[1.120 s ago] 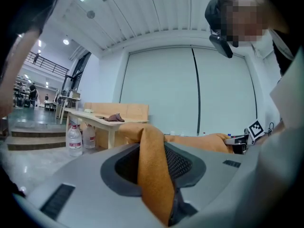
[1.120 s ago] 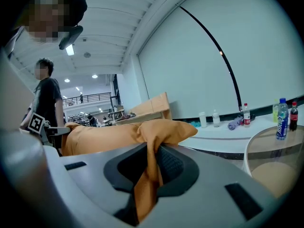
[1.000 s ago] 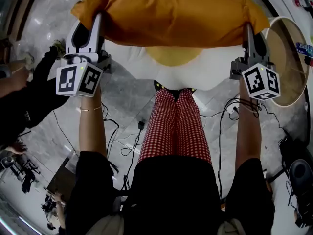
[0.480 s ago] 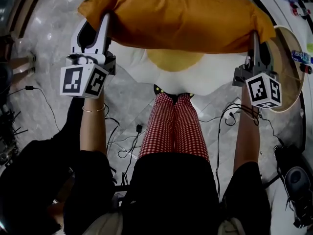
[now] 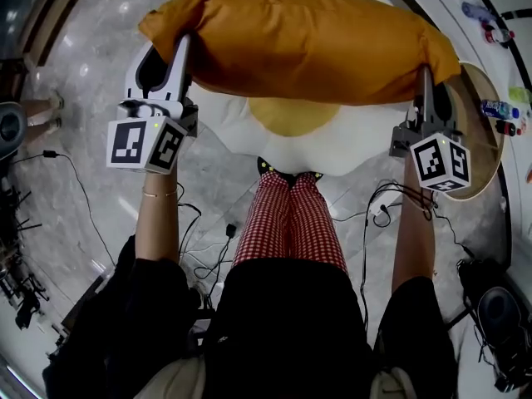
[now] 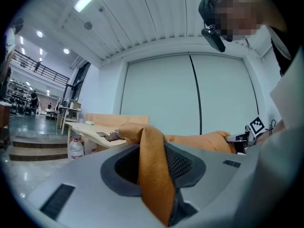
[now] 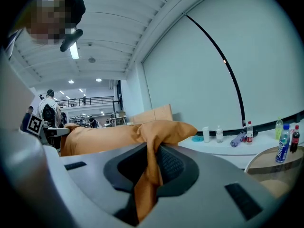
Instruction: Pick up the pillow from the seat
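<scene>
Both pillow (image 5: 307, 36) ends pinched: left hand-held gripper (image 5: 176, 55) at nine, right hand-held gripper (image 5: 426, 80) at three o'clock; seemingly clear of seat (image 5: 357, 135); pickup essentially done.

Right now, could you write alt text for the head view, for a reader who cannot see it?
A long orange fabric pillow is gripped at both ends, the left gripper shut on one end and the right gripper on the other, over a white seat with a yellow centre.

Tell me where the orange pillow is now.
Head view, top: the pillow is pinched at each end by the left gripper and right gripper, above the white seat.
</scene>
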`<state>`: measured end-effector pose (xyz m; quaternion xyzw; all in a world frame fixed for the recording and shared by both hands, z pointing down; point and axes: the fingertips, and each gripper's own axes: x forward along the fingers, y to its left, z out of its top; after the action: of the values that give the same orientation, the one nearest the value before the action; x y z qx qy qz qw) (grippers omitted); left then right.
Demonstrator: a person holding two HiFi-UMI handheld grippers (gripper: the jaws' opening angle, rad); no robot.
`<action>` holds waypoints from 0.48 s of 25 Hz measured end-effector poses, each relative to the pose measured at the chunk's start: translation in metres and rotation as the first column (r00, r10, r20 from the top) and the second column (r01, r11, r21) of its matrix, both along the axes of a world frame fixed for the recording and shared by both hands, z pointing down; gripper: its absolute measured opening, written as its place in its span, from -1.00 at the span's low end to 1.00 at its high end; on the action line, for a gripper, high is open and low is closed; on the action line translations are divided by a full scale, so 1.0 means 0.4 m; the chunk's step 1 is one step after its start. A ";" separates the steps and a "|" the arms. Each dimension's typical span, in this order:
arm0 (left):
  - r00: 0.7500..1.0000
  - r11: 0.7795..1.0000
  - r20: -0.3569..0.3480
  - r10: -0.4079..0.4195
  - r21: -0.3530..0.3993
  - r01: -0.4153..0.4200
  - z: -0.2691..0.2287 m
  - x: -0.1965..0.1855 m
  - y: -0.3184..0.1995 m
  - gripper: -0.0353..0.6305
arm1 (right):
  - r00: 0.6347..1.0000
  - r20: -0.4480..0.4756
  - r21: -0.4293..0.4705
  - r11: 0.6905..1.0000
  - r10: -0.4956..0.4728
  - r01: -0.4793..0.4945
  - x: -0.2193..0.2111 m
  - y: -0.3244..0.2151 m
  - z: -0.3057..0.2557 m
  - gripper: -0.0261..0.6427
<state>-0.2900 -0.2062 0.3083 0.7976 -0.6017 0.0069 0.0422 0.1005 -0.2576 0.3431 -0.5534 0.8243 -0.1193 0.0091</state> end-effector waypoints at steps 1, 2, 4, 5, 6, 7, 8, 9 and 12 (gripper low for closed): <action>1.000 1.000 0.000 -0.003 0.003 0.003 -0.009 -0.001 0.002 -0.47 | 1.000 0.001 0.004 1.000 -0.001 0.001 -0.001 0.000 -0.010 -0.72; 1.000 1.000 0.000 -0.006 0.006 0.006 -0.019 -0.002 0.004 -0.47 | 1.000 0.002 0.008 1.000 -0.002 0.002 -0.002 0.001 -0.021 -0.72; 1.000 1.000 -0.002 -0.008 0.010 0.008 -0.041 -0.007 0.009 -0.47 | 1.000 0.006 0.016 1.000 -0.004 0.004 -0.007 0.004 -0.046 -0.72; 1.000 1.000 -0.002 -0.008 0.011 0.008 -0.053 -0.011 0.011 -0.47 | 1.000 0.008 0.019 1.000 -0.004 0.004 -0.010 0.006 -0.061 -0.72; 1.000 1.000 -0.003 -0.007 0.011 0.007 -0.066 -0.015 0.012 -0.47 | 1.000 0.010 0.023 1.000 -0.005 0.005 -0.013 0.008 -0.075 -0.72; 1.000 1.000 -0.002 -0.006 0.009 0.006 -0.078 -0.017 0.013 -0.47 | 1.000 0.013 0.025 1.000 -0.006 0.006 -0.016 0.008 -0.089 -0.72; 1.000 1.000 0.001 -0.006 0.007 0.006 -0.091 -0.019 0.013 -0.47 | 1.000 0.017 0.028 1.000 -0.006 0.006 -0.017 0.008 -0.102 -0.72; 1.000 1.000 0.008 -0.005 0.005 0.005 -0.103 -0.019 0.012 -0.47 | 1.000 0.021 0.032 0.999 -0.004 0.004 -0.017 0.008 -0.114 -0.72; 1.000 1.000 0.022 -0.003 0.012 0.002 -0.143 -0.017 0.010 -0.47 | 1.000 0.022 0.046 0.999 0.004 -0.005 -0.015 0.008 -0.151 -0.72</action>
<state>-0.2968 -0.2021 0.2512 0.7969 -0.6032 0.0118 0.0307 0.0945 -0.2543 0.2826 -0.5538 0.8252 -0.1063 0.0311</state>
